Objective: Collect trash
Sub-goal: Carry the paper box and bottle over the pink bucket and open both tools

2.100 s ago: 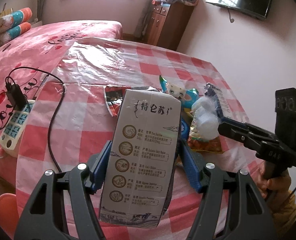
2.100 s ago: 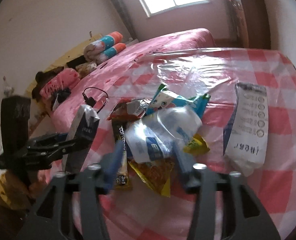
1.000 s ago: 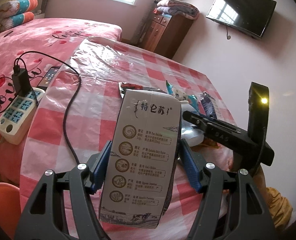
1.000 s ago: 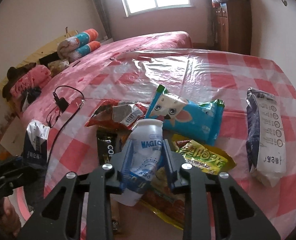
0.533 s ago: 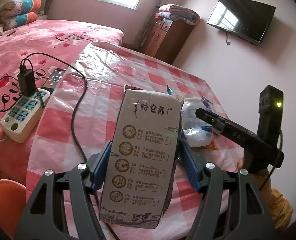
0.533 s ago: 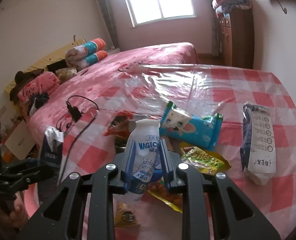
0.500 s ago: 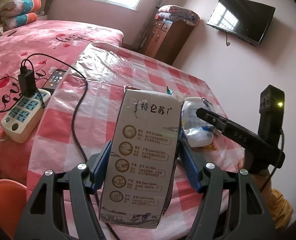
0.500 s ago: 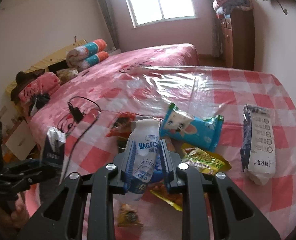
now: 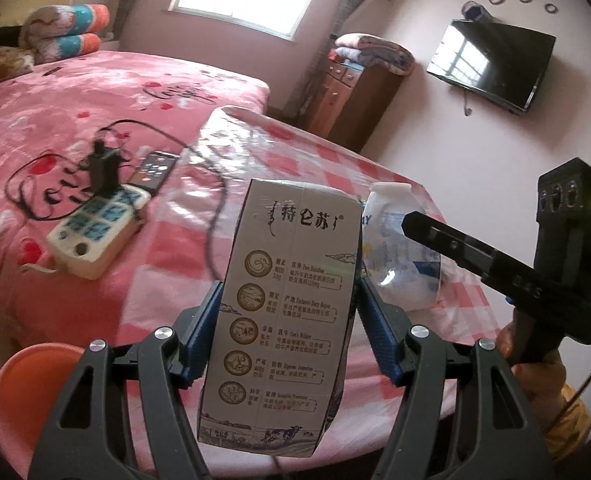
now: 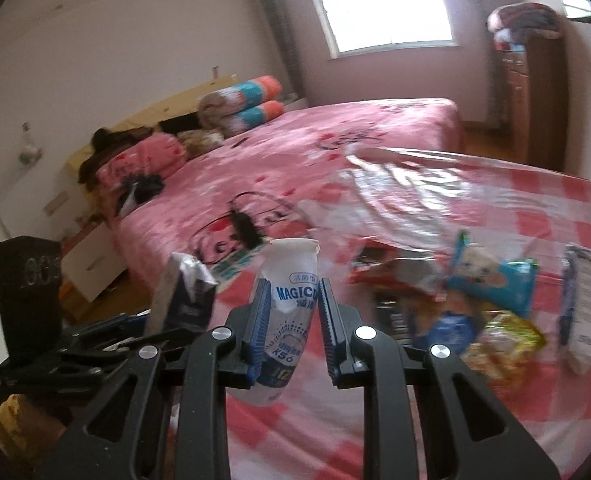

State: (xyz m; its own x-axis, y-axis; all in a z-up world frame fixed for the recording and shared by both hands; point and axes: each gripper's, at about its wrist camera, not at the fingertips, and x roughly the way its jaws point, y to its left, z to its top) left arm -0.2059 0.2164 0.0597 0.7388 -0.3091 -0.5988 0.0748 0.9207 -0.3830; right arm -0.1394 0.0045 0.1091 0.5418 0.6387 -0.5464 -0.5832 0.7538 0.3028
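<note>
Since the earlier frames we have lifted the small white bottle off the heap of wrappers and drawn both tools back toward the near edge of the table; the wrapper heap that lay under the right hand-held gripper now sits ahead and to its right.

Beyond both tools lies the bed with its pink cover. Nearer, the table in red and white checks under clear plastic runs ahead of the right hand-held gripper. To the left of the left hand-held gripper, a white power strip with a black plug in it rests on the bed edge, and an orange bin shows low at that side.

The left hand-held gripper is clamped on a tall milk carton, upright, its blue pads pressed on both sides. The right one is drawn in narrow around the white bottle, its pads pinching the bottle's waist; the bottle stands above the table, neck up and away from us.

Ahead and right of the right hand-held gripper lie the rest: a long white pouch farthest right, a blue snack bag, a yellow-green wrapper, and red wrappers, blurred.
</note>
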